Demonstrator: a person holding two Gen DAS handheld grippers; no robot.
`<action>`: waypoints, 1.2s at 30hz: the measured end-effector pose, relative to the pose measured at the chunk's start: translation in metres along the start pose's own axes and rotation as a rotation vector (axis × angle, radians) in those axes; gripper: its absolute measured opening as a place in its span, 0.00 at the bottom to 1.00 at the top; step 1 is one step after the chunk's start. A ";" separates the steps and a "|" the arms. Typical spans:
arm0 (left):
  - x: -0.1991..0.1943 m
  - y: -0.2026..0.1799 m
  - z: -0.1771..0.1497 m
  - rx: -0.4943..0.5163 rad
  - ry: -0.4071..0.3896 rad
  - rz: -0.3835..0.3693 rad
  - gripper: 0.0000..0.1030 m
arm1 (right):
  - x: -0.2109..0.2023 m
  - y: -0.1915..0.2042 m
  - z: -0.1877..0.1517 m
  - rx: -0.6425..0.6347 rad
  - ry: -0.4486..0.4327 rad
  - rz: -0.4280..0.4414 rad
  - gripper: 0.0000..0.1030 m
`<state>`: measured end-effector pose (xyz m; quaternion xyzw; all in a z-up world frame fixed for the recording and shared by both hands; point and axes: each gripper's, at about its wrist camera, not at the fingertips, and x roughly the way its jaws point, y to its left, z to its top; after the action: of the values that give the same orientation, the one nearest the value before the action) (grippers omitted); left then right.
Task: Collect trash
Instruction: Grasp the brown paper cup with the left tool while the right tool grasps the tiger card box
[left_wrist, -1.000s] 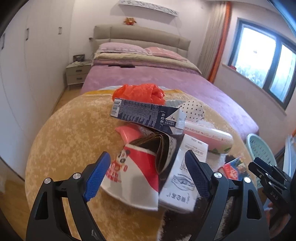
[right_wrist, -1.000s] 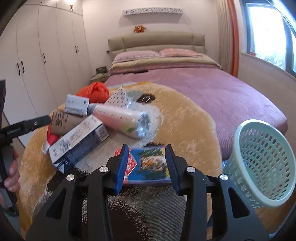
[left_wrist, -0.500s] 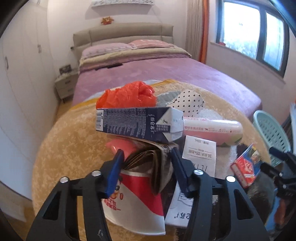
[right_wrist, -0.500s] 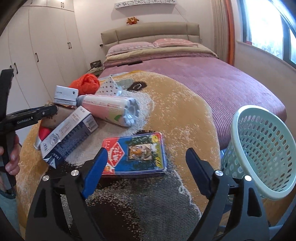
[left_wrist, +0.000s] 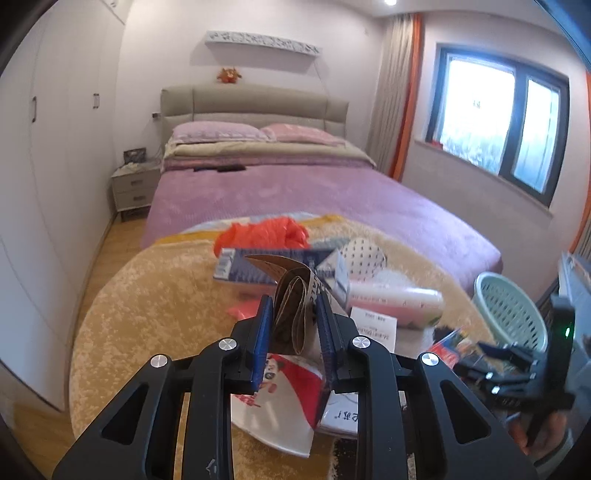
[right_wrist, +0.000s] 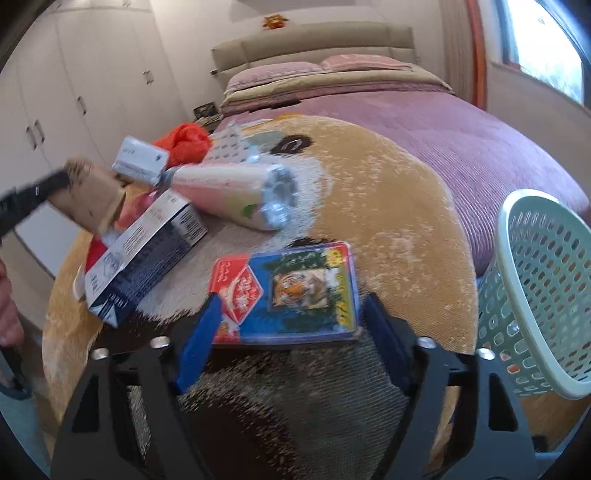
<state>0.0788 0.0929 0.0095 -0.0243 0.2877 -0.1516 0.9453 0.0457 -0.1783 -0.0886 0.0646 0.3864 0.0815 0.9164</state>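
Observation:
My left gripper (left_wrist: 293, 301) is shut on a crumpled brown paper sleeve (left_wrist: 295, 295) and holds it just above the trash pile; in the right wrist view the sleeve (right_wrist: 88, 195) hangs at the left. A red and blue card box (right_wrist: 288, 291) lies flat on the rug. The right gripper (right_wrist: 291, 306) straddles its near end. Its jaws are closing, and the blue pads stand just beside the box's corners. The pile holds a red plastic bag (left_wrist: 266, 232), a dark blue carton (left_wrist: 258, 269), a pink bottle (right_wrist: 236, 192), a white and blue box (right_wrist: 144, 254) and a red and white wrapper (left_wrist: 288, 391).
A pale green perforated basket (right_wrist: 546, 295) stands on the floor at the right edge of the round tan rug (right_wrist: 388, 206). Behind the rug is a bed with a purple cover (left_wrist: 295, 192). White wardrobes (left_wrist: 55, 184) line the left wall.
The left jaws closed on the brown sleeve and raised it off the pile. The right jaws let go of the card box, spread wide, and have come partly back in around it.

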 end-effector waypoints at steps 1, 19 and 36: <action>-0.002 0.001 0.000 -0.009 -0.008 0.003 0.22 | -0.002 0.004 -0.003 -0.009 0.002 0.008 0.63; -0.019 0.035 -0.042 -0.112 0.039 -0.020 0.32 | -0.027 0.055 -0.013 -0.304 -0.050 0.064 0.80; -0.033 0.053 -0.081 -0.060 0.099 0.024 0.73 | 0.018 0.065 -0.015 -0.398 0.035 0.016 0.72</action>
<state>0.0225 0.1564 -0.0475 -0.0415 0.3389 -0.1327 0.9305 0.0410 -0.1100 -0.0993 -0.1162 0.3779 0.1649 0.9036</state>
